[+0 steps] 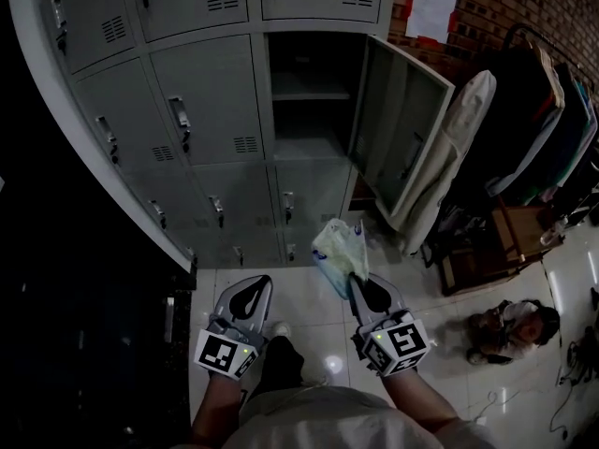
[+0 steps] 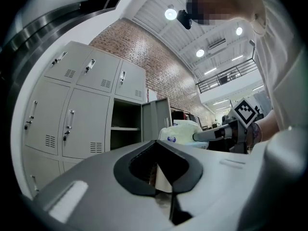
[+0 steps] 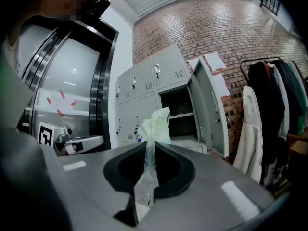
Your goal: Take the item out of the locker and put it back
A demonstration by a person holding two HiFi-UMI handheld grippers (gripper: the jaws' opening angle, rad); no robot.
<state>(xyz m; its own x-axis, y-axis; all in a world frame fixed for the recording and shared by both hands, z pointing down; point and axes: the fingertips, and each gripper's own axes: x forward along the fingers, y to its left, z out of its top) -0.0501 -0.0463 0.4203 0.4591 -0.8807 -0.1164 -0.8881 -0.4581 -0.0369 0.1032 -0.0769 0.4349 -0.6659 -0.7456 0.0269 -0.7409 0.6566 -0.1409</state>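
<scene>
Item: a pale, crumpled plastic bag [image 1: 339, 253] with a small blue mark on it; it is out of the locker, hanging in the air in front of the lower doors, over the glossy tiled floor [image 1: 309, 330]; it touches neither shelf nor floor.

My right gripper [image 1: 357, 282] has it; in the right gripper view a twisted neck of clear film runs up between the jaws, which are clenched on it, and the bag's bulk stands above the tips; the gripper points about level towards the lockers.

My left gripper [image 1: 259, 282] is alongside, well apart from the bag; in the left gripper view its jaws are drawn together at the tips with nothing held between them; the bag and the other gripper show beyond it to the right.

Ahead: a grey locker bank [image 1: 197, 110]; one compartment [image 1: 304, 110] stands open, dark inside, with a shelf [image 1: 301, 92] across it; I can make out nothing lying in it; its door [image 1: 398, 134] swings out to the right.

Further out: a brick wall [image 1: 515, 3] with paper notices [image 1: 432, 6]; a pale garment [image 1: 447, 157] hanging by the door; a rack of darker clothes [image 1: 547, 110] beyond; a person [image 1: 513, 325] low on the floor at the right.
</scene>
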